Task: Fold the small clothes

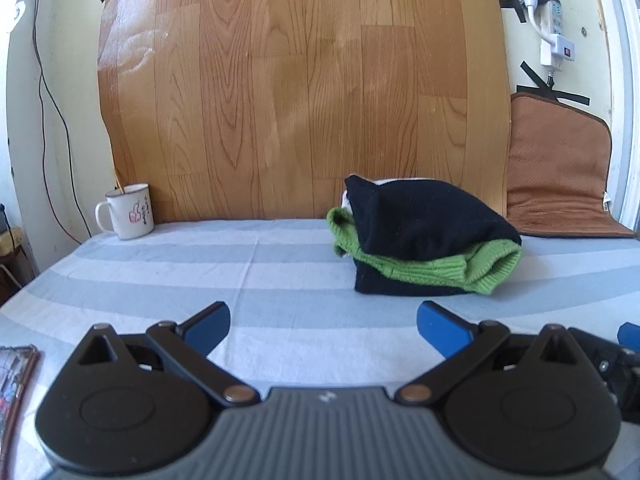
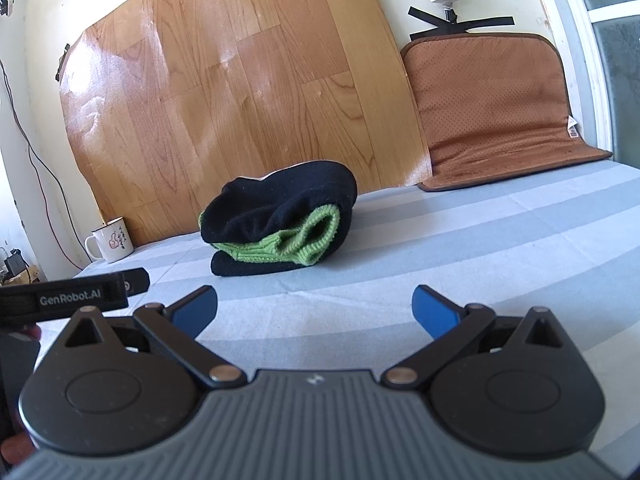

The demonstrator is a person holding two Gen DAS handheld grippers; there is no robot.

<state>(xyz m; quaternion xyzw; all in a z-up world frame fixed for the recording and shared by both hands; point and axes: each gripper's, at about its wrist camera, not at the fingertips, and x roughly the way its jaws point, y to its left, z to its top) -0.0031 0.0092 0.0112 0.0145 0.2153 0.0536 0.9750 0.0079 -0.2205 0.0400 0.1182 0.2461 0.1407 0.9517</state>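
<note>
A folded bundle of black and green knit clothing (image 1: 424,236) lies on the striped blue sheet (image 1: 240,272), a little white cloth showing behind its top. My left gripper (image 1: 323,326) is open, low over the sheet, with the bundle ahead and to the right of its fingers. In the right wrist view the same bundle (image 2: 280,220) sits ahead and slightly left of my right gripper (image 2: 315,308), which is open too with nothing between its blue pads. Both grippers stand clear of the clothing. The left gripper's body (image 2: 72,296) shows at the left edge of the right wrist view.
A white enamel mug (image 1: 127,211) stands at the back left by a wood-grain board (image 1: 304,80) leaning on the wall. A brown cushion mat (image 2: 500,112) rests at the back right. A power strip (image 1: 558,40) and cables hang on the wall. A framed picture (image 1: 16,384) lies at the near left.
</note>
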